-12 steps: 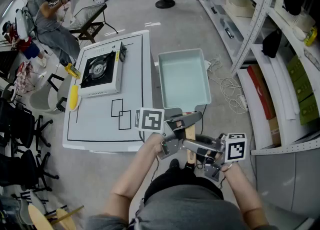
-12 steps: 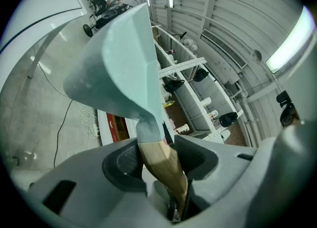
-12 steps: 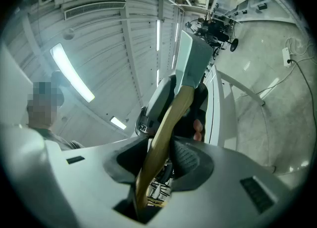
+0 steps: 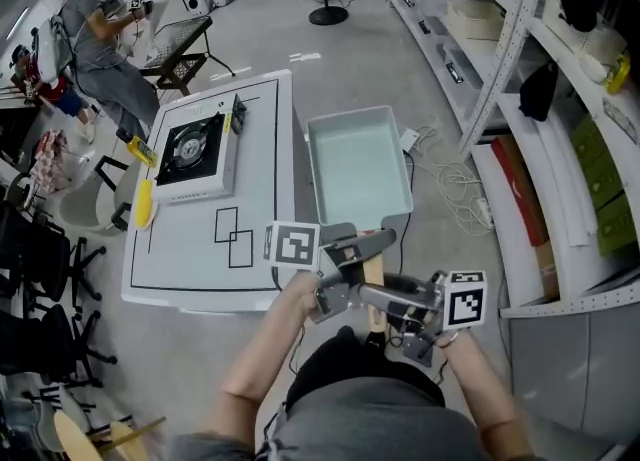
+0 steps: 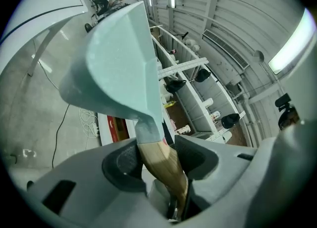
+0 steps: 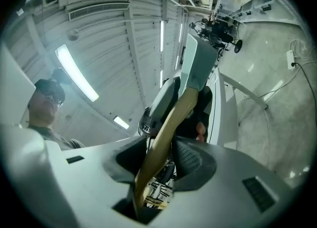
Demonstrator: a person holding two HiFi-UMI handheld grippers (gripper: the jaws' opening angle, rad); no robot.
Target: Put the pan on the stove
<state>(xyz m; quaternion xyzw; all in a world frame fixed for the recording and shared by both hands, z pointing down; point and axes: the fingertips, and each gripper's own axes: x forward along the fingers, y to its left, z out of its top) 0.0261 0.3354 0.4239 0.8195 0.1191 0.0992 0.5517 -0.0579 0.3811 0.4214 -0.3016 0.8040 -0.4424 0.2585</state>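
— Checking the grip first: what do the fingers hold?

— Both sets are clamped on the wooden handle of the pan. The left gripper has its fingers closed on the handle just below the pale green neck where it joins the pan body. The right gripper pinches the same handle nearer its free end, fingers pressed on either side. Neither gripper is empty.

— Location of the pan?

— Off the tabletop. The rectangular pale green pan is carried in the air just beside the tabletop's right edge, with bare floor beneath it. The head view shows nothing inside it.

— And the target?

— The portable gas stove sits on the far left part of the tabletop with nothing on its burner. From the pan it lies to the left and a little farther from the person, well apart.

— Long axis?

— It runs from the handle, close to the person's body, straight away from the person. That is roughly parallel to the tabletop's right edge.

— Which gripper is nearer the stove?

— The left one. It is on the stove side and higher up the handle.

— Assessment?

— In my judgement the coming move is a two-handed carry leftward and slightly forward across the tabletop. The pan body should stay level and end centred over the burner. The handle would then point back toward the person.
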